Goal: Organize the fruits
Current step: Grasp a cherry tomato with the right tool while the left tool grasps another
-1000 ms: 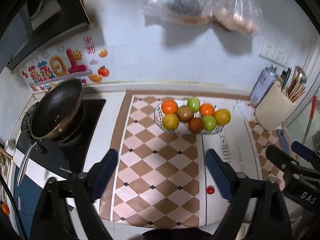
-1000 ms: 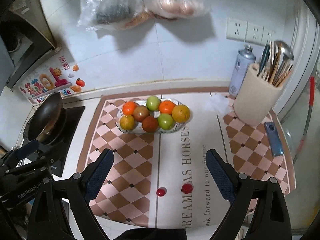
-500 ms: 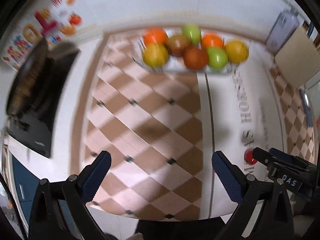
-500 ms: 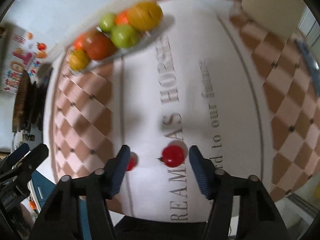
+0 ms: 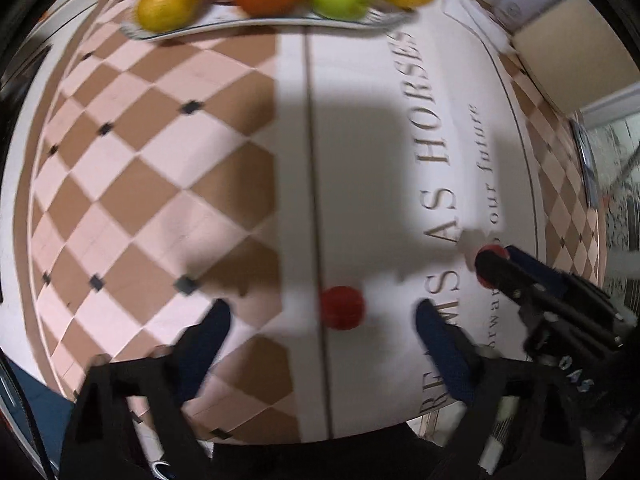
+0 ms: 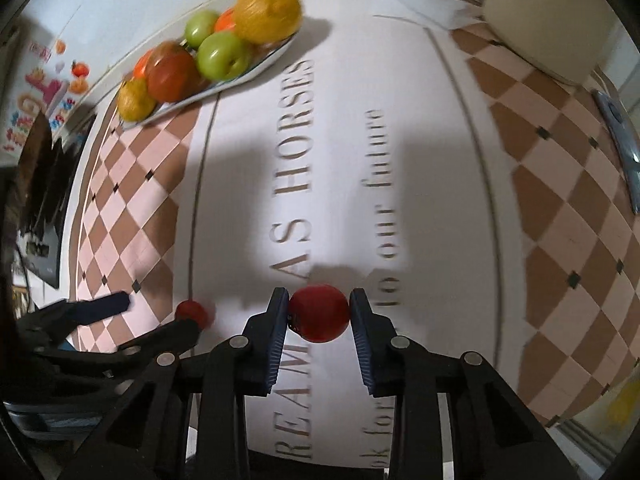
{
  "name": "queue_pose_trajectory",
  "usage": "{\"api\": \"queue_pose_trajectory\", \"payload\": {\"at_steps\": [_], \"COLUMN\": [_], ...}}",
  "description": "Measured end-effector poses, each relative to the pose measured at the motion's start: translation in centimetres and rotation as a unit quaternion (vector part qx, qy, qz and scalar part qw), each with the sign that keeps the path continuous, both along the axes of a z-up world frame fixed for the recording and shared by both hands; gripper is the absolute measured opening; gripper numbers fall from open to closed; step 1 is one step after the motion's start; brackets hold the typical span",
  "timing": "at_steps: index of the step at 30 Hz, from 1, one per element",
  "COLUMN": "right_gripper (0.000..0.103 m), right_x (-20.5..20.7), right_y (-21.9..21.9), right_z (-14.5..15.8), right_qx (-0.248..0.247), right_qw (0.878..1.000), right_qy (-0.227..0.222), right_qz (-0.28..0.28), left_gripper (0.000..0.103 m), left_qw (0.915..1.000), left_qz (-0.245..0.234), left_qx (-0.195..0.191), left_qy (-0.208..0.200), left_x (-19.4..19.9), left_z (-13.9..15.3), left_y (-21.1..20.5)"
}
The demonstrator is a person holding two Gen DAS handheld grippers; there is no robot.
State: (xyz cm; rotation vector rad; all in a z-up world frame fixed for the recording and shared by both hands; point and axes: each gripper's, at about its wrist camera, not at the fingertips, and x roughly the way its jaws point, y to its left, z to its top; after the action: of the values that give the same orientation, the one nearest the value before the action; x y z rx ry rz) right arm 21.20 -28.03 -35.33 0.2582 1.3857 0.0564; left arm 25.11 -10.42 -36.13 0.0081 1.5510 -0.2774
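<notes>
Two small red round fruits lie on the counter mat. My right gripper has its pads against both sides of one red fruit, which rests on the mat. My left gripper is open, low over the mat, with the other red fruit between its fingertips and untouched. This fruit also shows in the right wrist view. In the left wrist view the right gripper half hides its fruit. A white plate of oranges, apples and lemons stands at the back.
A beige utensil holder stands at the back right with white paper beside it. A phone lies near the right edge. The black stove is at the left.
Both grippers dropped toward the mat. The right gripper closed in on one red fruit. The left gripper moved right and down until the other fruit sat between its fingers.
</notes>
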Motion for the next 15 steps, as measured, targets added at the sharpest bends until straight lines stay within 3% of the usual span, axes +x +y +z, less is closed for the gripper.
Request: {"api": "queue_pose_trajectory", "payload": {"at_steps": [6, 11, 15], "right_gripper": [0.034, 0.034, 0.034], "right_x": [0.7, 1.1, 1.4], "right_y": [-1.7, -2.0, -1.7], "right_z": [0.3, 0.2, 0.4], "right_qx": [-0.001, 0.006, 0.008], "right_qw": [1.000, 1.000, 1.000], "right_qy": [-0.001, -0.003, -0.008], "right_qz": [-0.010, -0.013, -0.005], "left_gripper": [0.042, 0.025, 0.023], "left_qw": [0.9997, 0.9998, 0.9999], "left_qz": [-0.012, -0.010, -0.004], "left_qx": [-0.007, -0.004, -0.005], "left_qy": [0.021, 0.016, 0.008], "left_x": [-0.6, -1.1, -0.6], "left_z": [-1.0, -1.0, -0.7], "left_y": [-1.5, -1.6, -1.0]}}
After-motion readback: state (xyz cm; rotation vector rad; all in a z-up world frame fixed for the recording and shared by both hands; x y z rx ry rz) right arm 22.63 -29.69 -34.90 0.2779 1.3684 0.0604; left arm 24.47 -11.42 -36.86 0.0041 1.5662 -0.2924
